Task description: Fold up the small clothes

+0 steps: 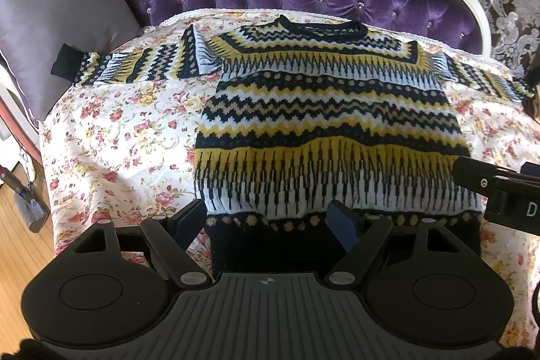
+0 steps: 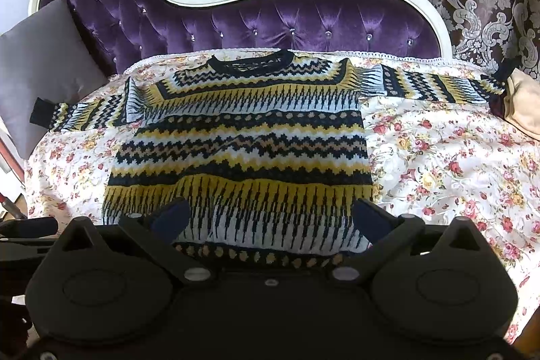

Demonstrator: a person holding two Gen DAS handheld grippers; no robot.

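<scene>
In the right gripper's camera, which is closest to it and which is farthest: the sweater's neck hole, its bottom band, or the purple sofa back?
From the right gripper:
1. Sweater's bottom band, right at the fingertips.
2. Neck hole, at the sweater's far end.
3. Purple sofa back, behind the floral cover.

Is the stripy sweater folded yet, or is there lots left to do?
Done: the sweater lies spread flat on the floral sheet, both sleeves stretched out. In hand: the left gripper and right gripper sit open by the bottom hem, gripping nothing. Left: every fold, sleeves and body.
</scene>
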